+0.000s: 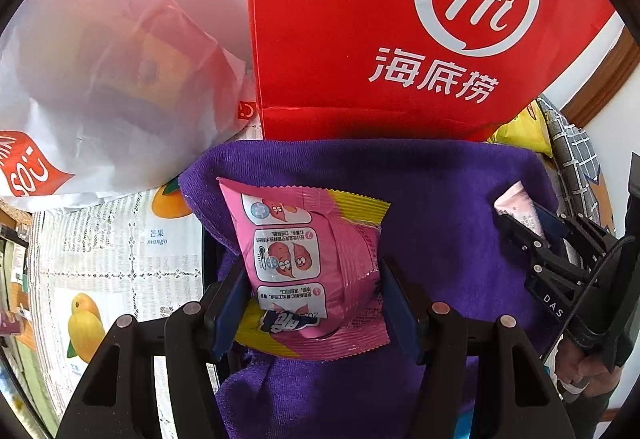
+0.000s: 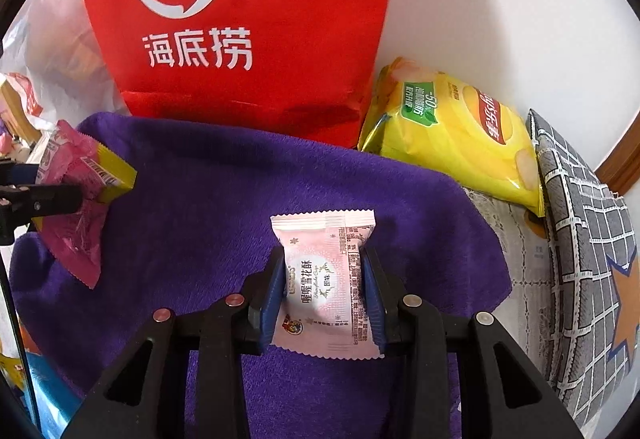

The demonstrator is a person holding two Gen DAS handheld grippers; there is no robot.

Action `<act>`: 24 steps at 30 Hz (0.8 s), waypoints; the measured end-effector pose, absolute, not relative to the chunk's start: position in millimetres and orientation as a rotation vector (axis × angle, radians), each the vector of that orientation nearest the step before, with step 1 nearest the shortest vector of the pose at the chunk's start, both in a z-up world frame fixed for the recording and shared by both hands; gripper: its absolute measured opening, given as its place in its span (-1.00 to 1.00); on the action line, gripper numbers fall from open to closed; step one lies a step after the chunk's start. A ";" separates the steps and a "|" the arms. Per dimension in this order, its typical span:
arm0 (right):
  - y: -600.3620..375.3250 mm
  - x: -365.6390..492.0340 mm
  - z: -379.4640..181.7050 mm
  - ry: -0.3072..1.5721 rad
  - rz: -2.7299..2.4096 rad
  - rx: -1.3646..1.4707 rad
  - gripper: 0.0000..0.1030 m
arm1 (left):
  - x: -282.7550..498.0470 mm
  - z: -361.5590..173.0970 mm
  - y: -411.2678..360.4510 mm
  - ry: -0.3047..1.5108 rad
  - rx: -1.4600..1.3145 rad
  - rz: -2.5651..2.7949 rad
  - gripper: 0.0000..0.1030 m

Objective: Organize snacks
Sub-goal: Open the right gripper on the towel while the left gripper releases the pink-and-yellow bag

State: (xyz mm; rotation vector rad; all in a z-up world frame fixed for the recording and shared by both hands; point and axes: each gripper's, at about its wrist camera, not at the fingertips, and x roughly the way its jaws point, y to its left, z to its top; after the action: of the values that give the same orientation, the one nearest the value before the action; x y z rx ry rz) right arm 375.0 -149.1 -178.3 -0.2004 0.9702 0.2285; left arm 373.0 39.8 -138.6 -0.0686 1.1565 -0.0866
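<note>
Left hand-held gripper (image 1: 316, 303) clamps the pink sweet-potato pack (image 1: 312, 263) across its middle, above the purple towel (image 1: 440, 199). Right hand-held gripper (image 2: 324, 291) pinches the pale snowflake-crisp pack (image 2: 326, 279) likewise. Both likely light, slick film, crushable; grip mid-body gently.

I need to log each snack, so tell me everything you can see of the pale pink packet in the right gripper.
The pale pink packet is a small glossy plastic pillow pack with crimped zigzag ends, a white oval label with Chinese print and fine text along one side. It looks sealed and undamaged. The right gripper clamps its two long sides, holding it over the purple towel.
</note>
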 end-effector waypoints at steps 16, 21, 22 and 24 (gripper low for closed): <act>-156.3 341.7 -112.4 0.854 0.141 -0.157 0.67 | 351.7 -91.4 36.8 1.036 -0.069 -0.134 0.59; -165.4 320.9 -90.5 0.797 0.116 -0.137 0.68 | 332.8 -63.7 34.5 0.938 -0.060 -0.151 0.59; -166.7 315.2 -86.7 0.786 0.119 -0.137 0.68 | 327.6 -56.9 33.8 0.912 -0.062 -0.165 0.58; -171.9 297.1 -76.1 0.761 0.118 -0.141 0.68 | 319.0 -46.3 32.7 0.878 -0.058 -0.181 0.58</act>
State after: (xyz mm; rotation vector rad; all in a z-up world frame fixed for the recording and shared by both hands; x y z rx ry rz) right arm 297.1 -171.9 -76.1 -0.1411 0.7613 0.1176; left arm 319.0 32.7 -46.3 -0.0576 0.8775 -0.1808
